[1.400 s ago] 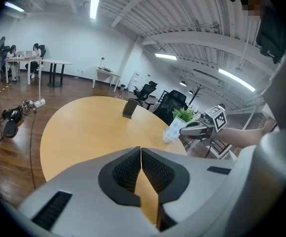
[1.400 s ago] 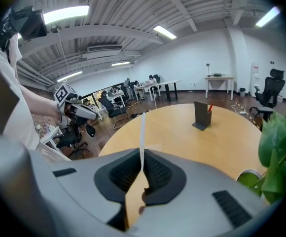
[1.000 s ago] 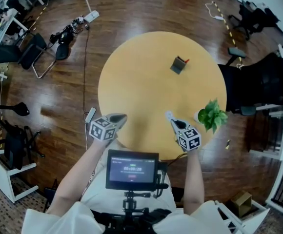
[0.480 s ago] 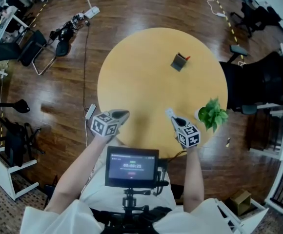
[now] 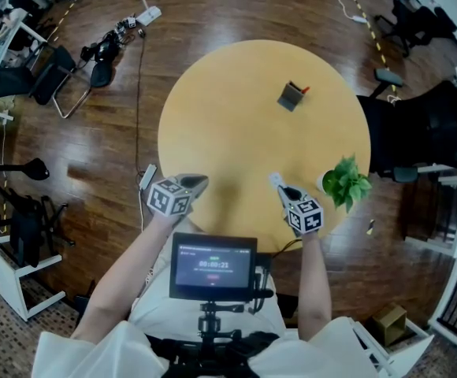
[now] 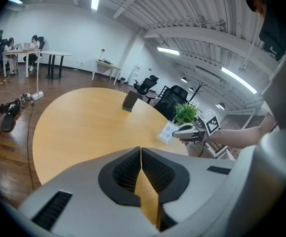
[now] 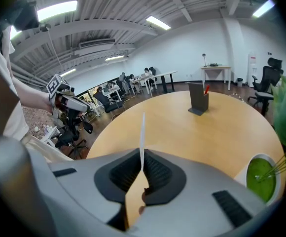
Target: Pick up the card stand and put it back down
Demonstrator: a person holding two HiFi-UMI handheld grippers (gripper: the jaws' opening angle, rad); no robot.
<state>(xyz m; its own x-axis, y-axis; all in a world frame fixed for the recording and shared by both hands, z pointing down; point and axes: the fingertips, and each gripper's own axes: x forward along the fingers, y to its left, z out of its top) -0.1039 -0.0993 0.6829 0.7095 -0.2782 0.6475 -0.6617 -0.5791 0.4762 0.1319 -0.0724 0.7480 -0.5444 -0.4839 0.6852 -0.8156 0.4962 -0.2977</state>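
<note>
The stand [image 5: 291, 96] sits upright on the far side of the round surface [image 5: 228, 124], well apart from both grippers. It looks small, stiff and light, so it may tip easily; I would pinch its upright plate low. The left gripper [image 5: 195, 184] has its fingers clenched on nothing, and the right gripper [image 5: 282, 193] grasps a thin white card [image 5: 274, 183].

Head camera looks steeply down; gripper views skim the table [image 5: 228, 116].
</note>
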